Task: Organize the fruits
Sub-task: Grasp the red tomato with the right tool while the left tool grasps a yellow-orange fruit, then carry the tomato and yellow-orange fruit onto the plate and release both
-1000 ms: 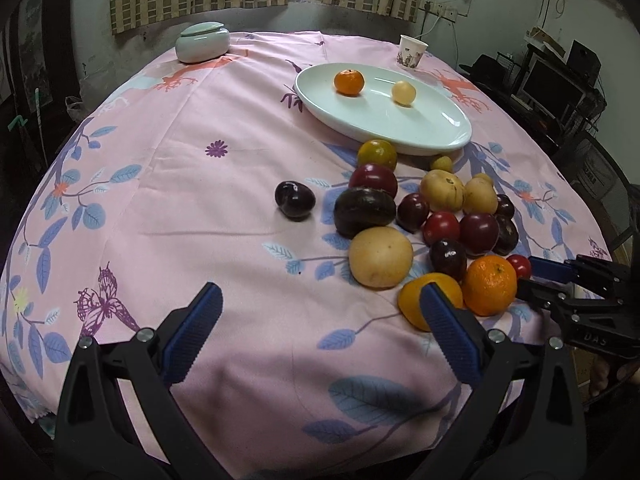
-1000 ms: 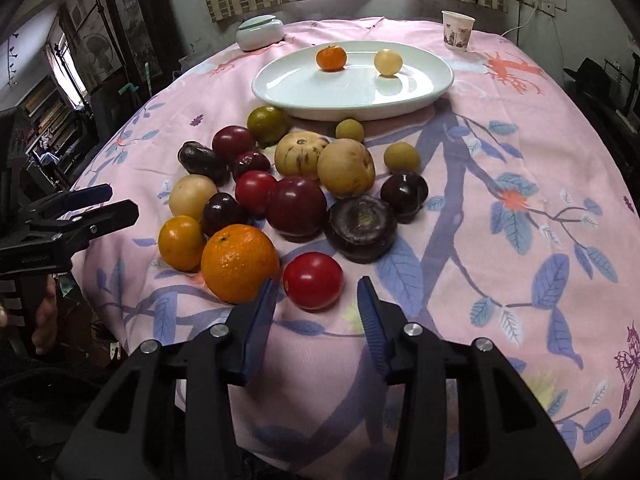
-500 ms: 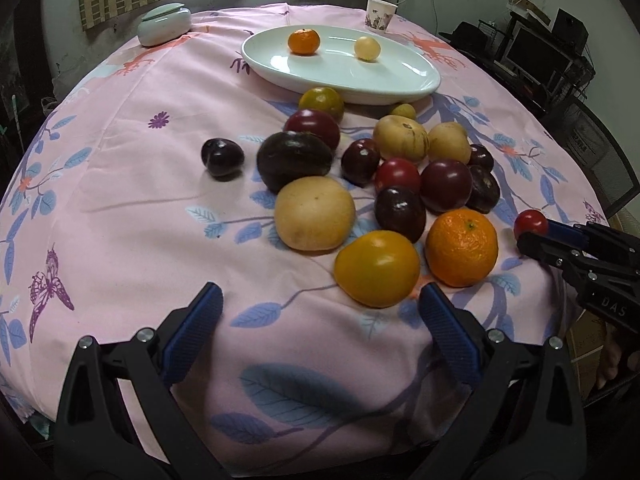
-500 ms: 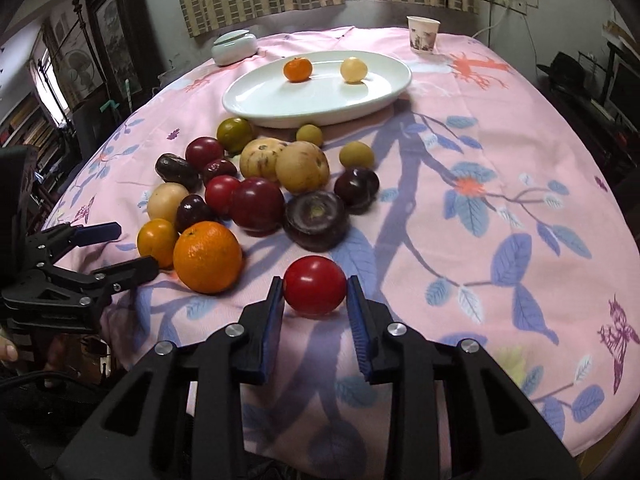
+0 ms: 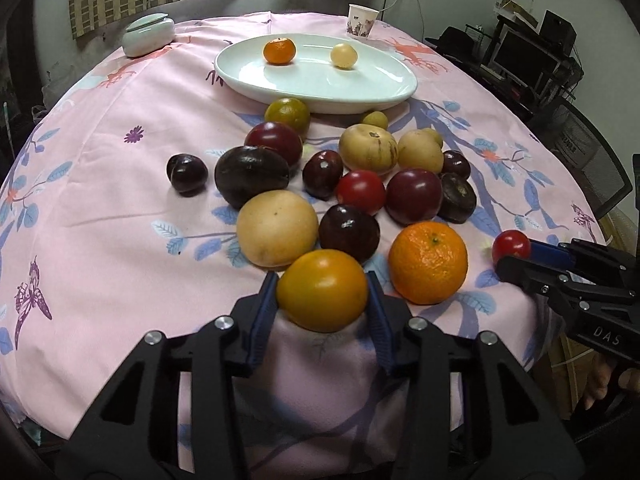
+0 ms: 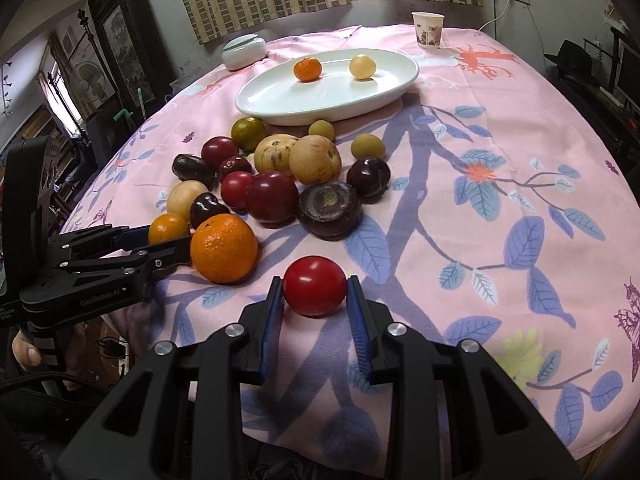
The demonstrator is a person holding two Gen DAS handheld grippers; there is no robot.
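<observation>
My left gripper (image 5: 322, 294) is shut on a yellow-orange fruit (image 5: 322, 290) at the near edge of the fruit pile. My right gripper (image 6: 315, 294) is shut on a red tomato (image 6: 315, 291) near the table's front. Both show from the side in the other view: the left gripper (image 6: 178, 246) with the yellow-orange fruit (image 6: 168, 227), the right gripper (image 5: 505, 258) with the tomato (image 5: 511, 244). A big orange (image 5: 428, 262) lies between them. The white oval plate (image 5: 316, 76) at the back holds a small mandarin (image 5: 279, 51) and a pale yellow fruit (image 5: 343, 55).
Several plums, pale pears, a green citrus (image 5: 287, 113) and dark fruits lie piled on the pink floral tablecloth (image 5: 100, 160). A lidded ceramic bowl (image 5: 149, 35) and a paper cup (image 5: 361, 20) stand at the back. The table edge is close to both grippers.
My left gripper moved forward and closed on the yellow-orange fruit. My right gripper closed tight on the red tomato it had been straddling.
</observation>
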